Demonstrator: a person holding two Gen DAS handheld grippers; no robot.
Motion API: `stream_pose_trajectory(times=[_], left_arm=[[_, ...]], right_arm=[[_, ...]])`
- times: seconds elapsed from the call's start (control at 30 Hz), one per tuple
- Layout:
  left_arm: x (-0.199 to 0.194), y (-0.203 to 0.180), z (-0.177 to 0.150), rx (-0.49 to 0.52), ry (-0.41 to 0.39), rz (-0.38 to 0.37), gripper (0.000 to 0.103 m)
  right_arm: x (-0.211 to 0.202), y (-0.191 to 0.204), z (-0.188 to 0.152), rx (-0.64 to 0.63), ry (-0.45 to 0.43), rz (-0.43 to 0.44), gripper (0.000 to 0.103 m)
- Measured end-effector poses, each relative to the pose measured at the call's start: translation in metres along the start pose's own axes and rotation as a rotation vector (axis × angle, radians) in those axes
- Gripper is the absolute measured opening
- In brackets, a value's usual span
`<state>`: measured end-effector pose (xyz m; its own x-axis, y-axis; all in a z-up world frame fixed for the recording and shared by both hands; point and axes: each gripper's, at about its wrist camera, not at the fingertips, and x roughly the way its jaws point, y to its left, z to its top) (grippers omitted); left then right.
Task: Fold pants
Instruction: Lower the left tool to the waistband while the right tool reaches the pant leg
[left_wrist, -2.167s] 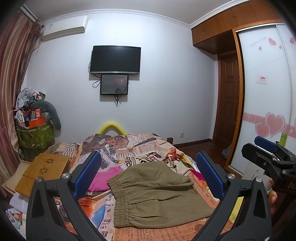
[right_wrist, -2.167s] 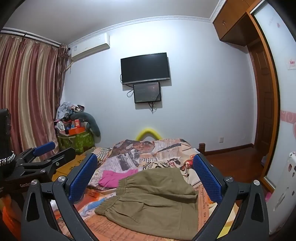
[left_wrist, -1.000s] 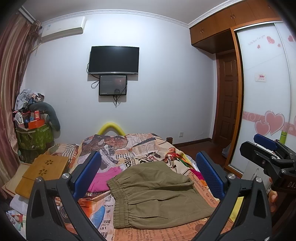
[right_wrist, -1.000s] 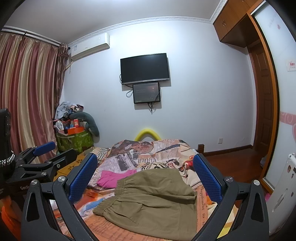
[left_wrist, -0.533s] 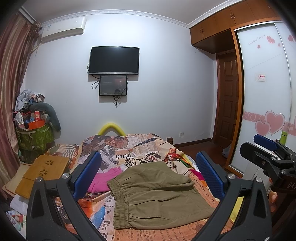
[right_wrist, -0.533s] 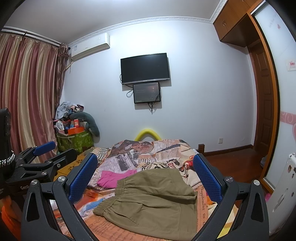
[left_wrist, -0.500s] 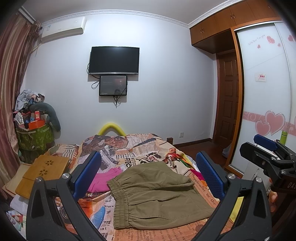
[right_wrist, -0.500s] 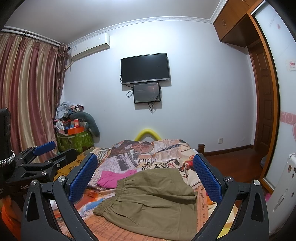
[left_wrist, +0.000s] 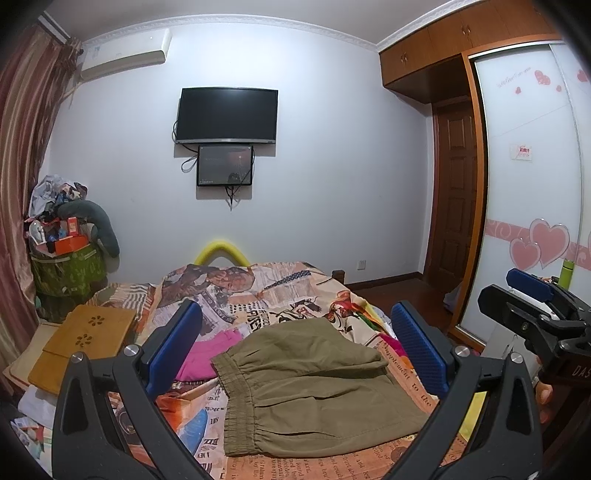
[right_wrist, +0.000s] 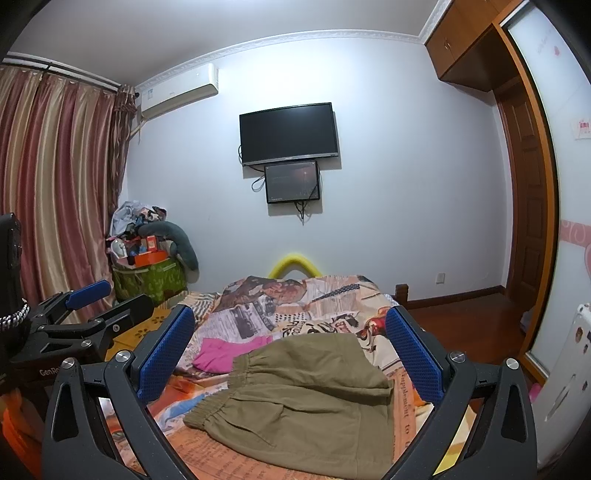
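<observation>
Olive-green pants (left_wrist: 317, 384) lie folded into a compact stack on the newspaper-print bedspread (left_wrist: 258, 291), elastic waistband toward the left. The same pants (right_wrist: 306, 398) fill the lower middle of the right wrist view. My left gripper (left_wrist: 295, 350) hovers above them, open, its blue pads wide apart with nothing between. My right gripper (right_wrist: 290, 354) is open too and holds nothing. Each gripper shows at the edge of the other's view, the right gripper (left_wrist: 532, 306) at the far right and the left gripper (right_wrist: 85, 310) at the far left.
A pink garment (left_wrist: 207, 354) lies on the bed left of the pants. A wooden lap tray (left_wrist: 81, 343) rests at the bed's left side. A green basket of clutter (left_wrist: 66, 266) stands by the curtain. The wardrobe (left_wrist: 532, 206) and door are on the right.
Nothing of note: both grippers stay open and hover with only a slight drift, and the pants lie still.
</observation>
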<state>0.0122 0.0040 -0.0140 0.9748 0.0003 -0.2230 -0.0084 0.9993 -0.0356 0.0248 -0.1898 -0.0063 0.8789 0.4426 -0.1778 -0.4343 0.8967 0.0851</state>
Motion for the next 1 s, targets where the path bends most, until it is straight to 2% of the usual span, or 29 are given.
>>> stream_pose_trajectory(times=[0.23, 0.43, 0.8, 1.0], left_arm=[[0.033, 0.003, -0.01, -0.018, 0.089, -0.004, 0.103], [0.081, 0.013, -0.023, -0.038, 0.211, 0.003, 0.103], [0.2, 0.036, -0.077, -0.015, 0.538, 0.065, 0.103], [0.24, 0.057, -0.104, -0.052, 0.664, 0.103, 0.103]], right_arm=[[0.02, -0.014, -0.014, 0.023, 0.053, -0.035, 0.103], [0.048, -0.035, -0.034, -0.001, 0.146, -0.097, 0.103], [0.087, -0.081, -0.063, 0.047, 0.321, -0.154, 0.103], [0.113, -0.106, -0.085, 0.092, 0.438, -0.155, 0.103]])
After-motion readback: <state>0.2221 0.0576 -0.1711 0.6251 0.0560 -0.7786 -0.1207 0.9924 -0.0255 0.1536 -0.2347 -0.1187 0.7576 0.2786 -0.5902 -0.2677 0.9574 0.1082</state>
